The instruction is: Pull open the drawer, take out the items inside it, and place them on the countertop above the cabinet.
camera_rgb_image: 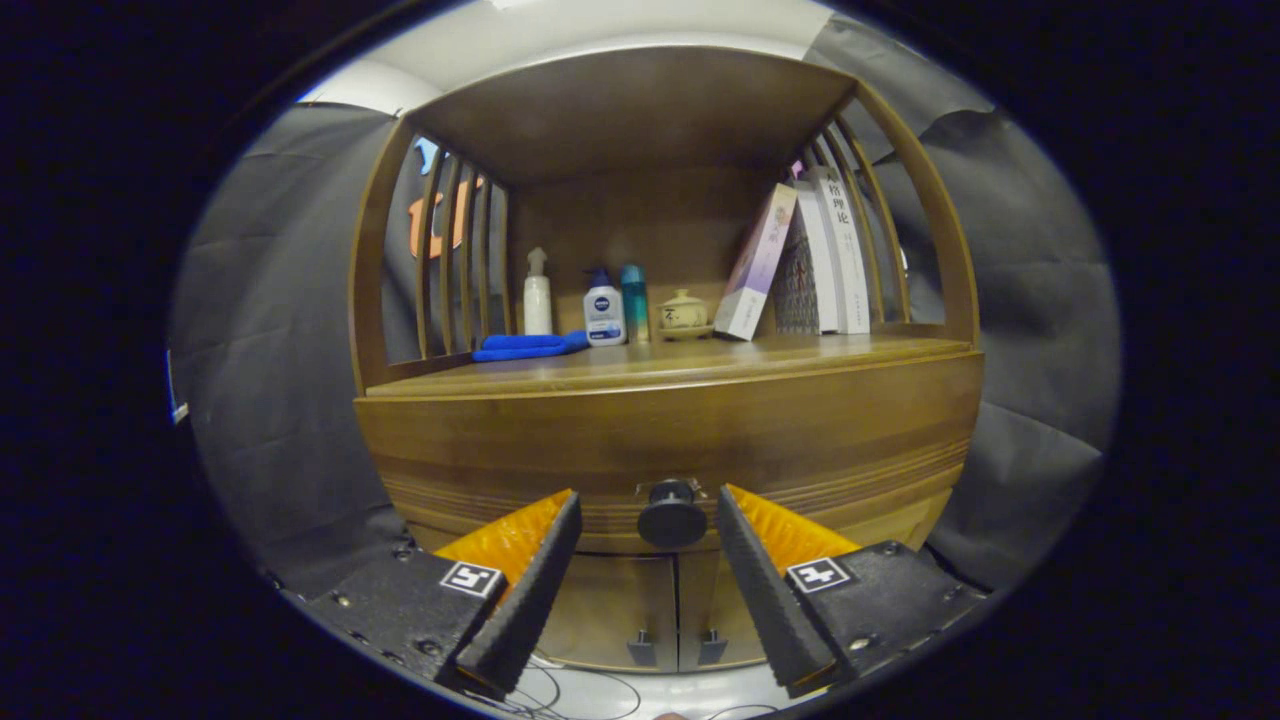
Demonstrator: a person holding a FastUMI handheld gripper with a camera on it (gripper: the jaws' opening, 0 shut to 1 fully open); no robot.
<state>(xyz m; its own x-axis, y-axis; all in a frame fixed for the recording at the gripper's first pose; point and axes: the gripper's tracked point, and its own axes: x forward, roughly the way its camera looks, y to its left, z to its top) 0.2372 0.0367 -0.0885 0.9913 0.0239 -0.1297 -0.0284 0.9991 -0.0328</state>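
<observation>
The drawer (670, 440) sits closed in the cabinet (900, 300), under the countertop (640, 365). Its knob (672, 512) lies between the spread fingertips of the gripper (648, 505), jaws released, touching nothing. Behind the knob, on the countertop, stand bottles (603, 310), a cloth (528, 346) and books (800, 265).

The wooden drawer (670, 450) sits closed beneath the countertop (660, 368), its round dark knob (672, 514) just ahead between the spread fingers (530, 590).
</observation>
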